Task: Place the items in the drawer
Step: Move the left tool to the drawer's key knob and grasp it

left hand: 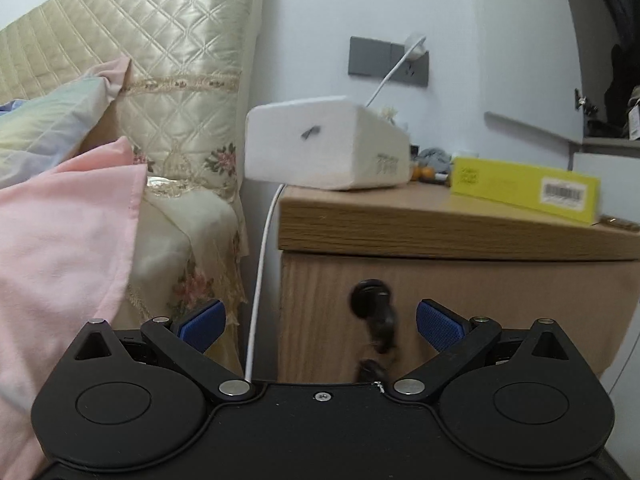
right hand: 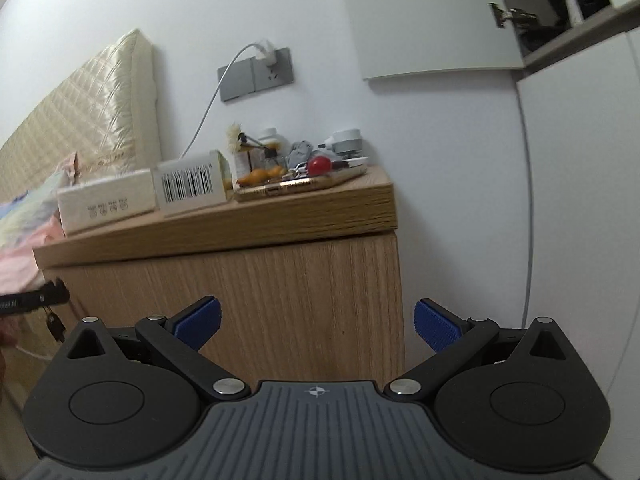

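A bedside desk (left hand: 440, 232) of pale wood stands between a bed with a pink blanket (left hand: 68, 240) and a white wall. The left claw (left hand: 320, 326) is spread wide and holds nothing; it faces the drawer front (left hand: 480, 312) at close range, with the dark knob (left hand: 370, 298) and a bunch of keys hanging from it between the blue pads. The right claw (right hand: 318, 326) is also wide and empty, aimed at the plain wood front further along, well below the desk top.

The drawer looks closed. The items to go in it sit on the desk top: a white box (left hand: 328, 146) at the bed-side corner, overhanging the edge, a yellow box (left hand: 524, 190) beside it, and behind them a gold phone (right hand: 300, 186), small bottles, a red ball (right hand: 320, 165) and other bits too small to tell.

Risks from here, as a judgement: the dangling keys may get caught in the pads instead of the knob, so the pull slips or the keys swing. A white cable (left hand: 260, 280) runs from the wall socket (left hand: 388, 60) down past the desk edge, just beside the left claw, and could snag. A jerky pull might shake the overhanging white box off the corner. The view is blurred, so exact contact with the knob cannot be told
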Demonstrator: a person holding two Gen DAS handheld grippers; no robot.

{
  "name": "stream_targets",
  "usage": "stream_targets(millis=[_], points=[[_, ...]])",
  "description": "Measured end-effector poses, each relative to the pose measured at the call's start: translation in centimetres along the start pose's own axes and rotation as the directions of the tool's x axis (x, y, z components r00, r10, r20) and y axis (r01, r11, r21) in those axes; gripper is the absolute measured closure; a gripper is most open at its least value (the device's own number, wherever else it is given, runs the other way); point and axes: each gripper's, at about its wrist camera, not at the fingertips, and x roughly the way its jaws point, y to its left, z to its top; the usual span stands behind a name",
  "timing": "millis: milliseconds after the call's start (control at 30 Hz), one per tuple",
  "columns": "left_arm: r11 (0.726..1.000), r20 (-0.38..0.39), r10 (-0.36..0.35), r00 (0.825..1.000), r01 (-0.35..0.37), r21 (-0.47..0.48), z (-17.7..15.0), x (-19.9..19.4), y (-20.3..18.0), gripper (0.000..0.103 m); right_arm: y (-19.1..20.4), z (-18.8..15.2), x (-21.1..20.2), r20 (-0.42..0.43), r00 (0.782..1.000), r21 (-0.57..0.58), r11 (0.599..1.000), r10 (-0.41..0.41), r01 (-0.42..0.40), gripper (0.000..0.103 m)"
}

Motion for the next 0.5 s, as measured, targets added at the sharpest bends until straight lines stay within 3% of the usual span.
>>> stream_targets(millis=[500], points=[[0.976, -0.062, -0.217, 0.974, 0.217, -0.012, 0.8, 2.2, 0.8, 0.001, -1.4, -0.3, 1.6, 0.060, 0.993, 0.000, 0.995, 0.100, -0.100, 0.000]])
